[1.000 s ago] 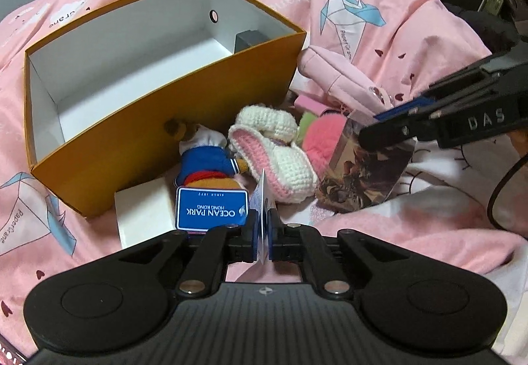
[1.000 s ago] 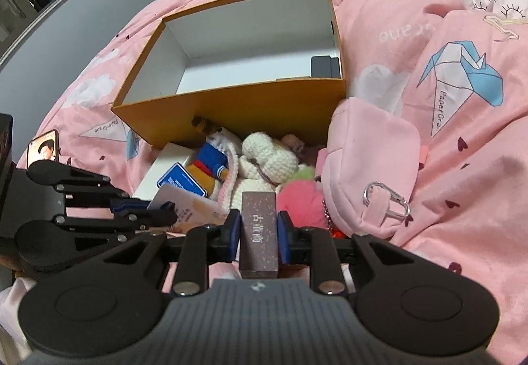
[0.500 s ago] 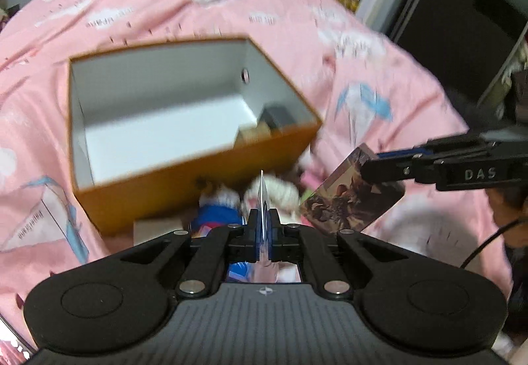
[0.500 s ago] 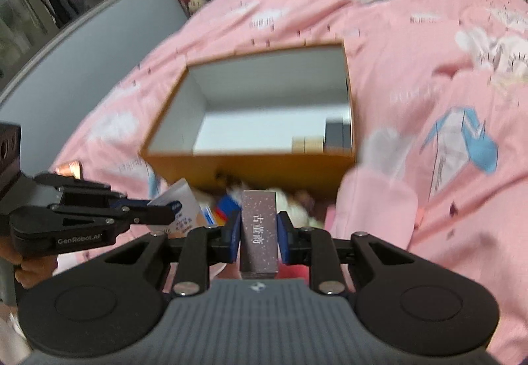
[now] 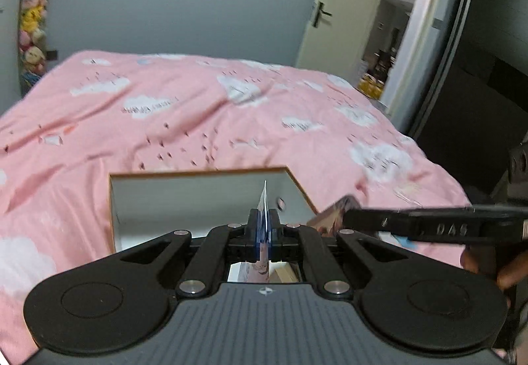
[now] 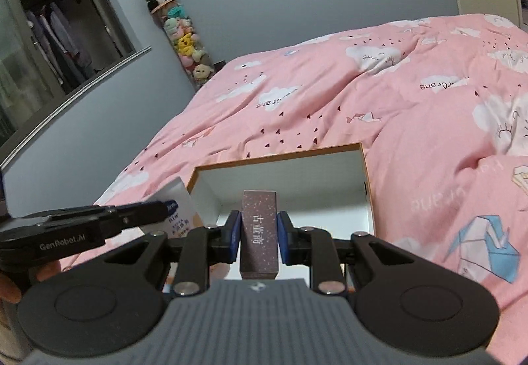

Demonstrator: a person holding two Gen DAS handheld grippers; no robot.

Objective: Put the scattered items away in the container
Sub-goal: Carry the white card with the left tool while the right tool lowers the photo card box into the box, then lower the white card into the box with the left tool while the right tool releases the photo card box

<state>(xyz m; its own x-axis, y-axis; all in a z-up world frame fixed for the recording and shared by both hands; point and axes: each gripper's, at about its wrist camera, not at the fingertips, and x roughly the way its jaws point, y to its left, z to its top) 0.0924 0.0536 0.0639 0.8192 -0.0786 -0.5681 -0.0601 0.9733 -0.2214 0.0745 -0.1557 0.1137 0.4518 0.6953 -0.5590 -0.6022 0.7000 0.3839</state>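
Both claws have risen over the orange box (image 6: 280, 157) — left claw (image 5: 264, 226) clamps a thin card (image 5: 264, 200), right claw (image 6: 258, 233) a brown box (image 6: 258, 229).

black gripper (image 6: 259, 234) with blue-padded fingers (image 6: 235, 234), silver screws, "genrobot.ai" lettering.

Two fisheye views, each from a handheld gripper, look forward along its fingers, close above an open box (image 5: 201, 196) on a pink bed (image 5: 184, 114). The left view faces the door (image 5: 340, 12); the right view faces the wall (image 6: 264, 2). Both share the box (image 6: 297, 173), bed (image 6: 330, 101) and each other's gripper.
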